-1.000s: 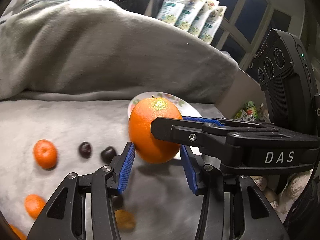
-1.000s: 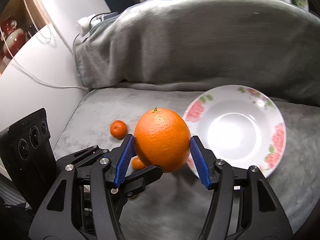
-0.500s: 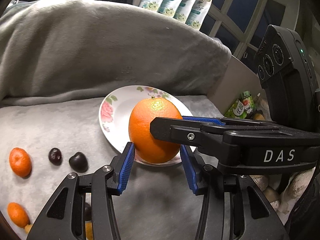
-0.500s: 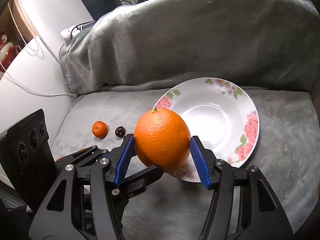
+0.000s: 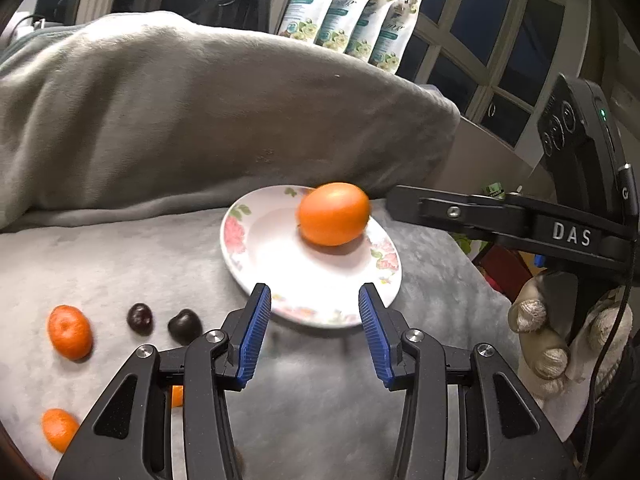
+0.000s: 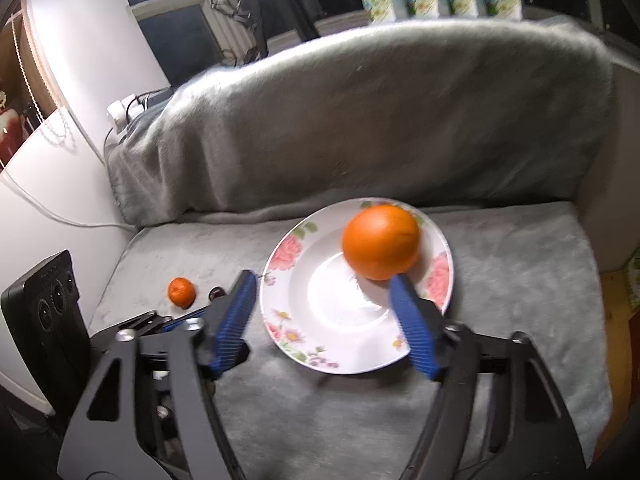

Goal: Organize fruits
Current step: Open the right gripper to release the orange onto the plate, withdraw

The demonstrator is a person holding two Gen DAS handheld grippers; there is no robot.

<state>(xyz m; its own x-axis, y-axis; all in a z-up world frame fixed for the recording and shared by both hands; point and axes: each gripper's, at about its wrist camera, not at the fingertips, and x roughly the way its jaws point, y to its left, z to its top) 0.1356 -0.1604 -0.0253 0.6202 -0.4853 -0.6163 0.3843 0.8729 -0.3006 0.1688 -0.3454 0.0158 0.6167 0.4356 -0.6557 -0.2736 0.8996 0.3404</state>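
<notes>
A large orange (image 5: pixel 334 214) lies on the white floral plate (image 5: pixel 256 248) on the grey sofa seat; it also shows in the right wrist view (image 6: pixel 381 242) on the plate (image 6: pixel 304 336). My right gripper (image 6: pixel 326 320) is open and empty just in front of the plate. My left gripper (image 5: pixel 314 330) is open and empty at the plate's near rim. A small mandarin (image 5: pixel 70 332) and two dark cherries (image 5: pixel 140 317) (image 5: pixel 185 325) lie to the left of the plate. The mandarin (image 6: pixel 181 291) shows in the right wrist view too.
More mandarins (image 5: pixel 58 428) lie at the seat's front left. The grey blanket-covered sofa back (image 5: pixel 180 120) rises behind the plate. Several pouches (image 5: pixel 352 20) stand on the sill. A white wall (image 6: pixel 52 216) bounds the seat on the left.
My right gripper has opened and let go of the large orange, which now rests on the plate. Both grippers have drawn back from it.
</notes>
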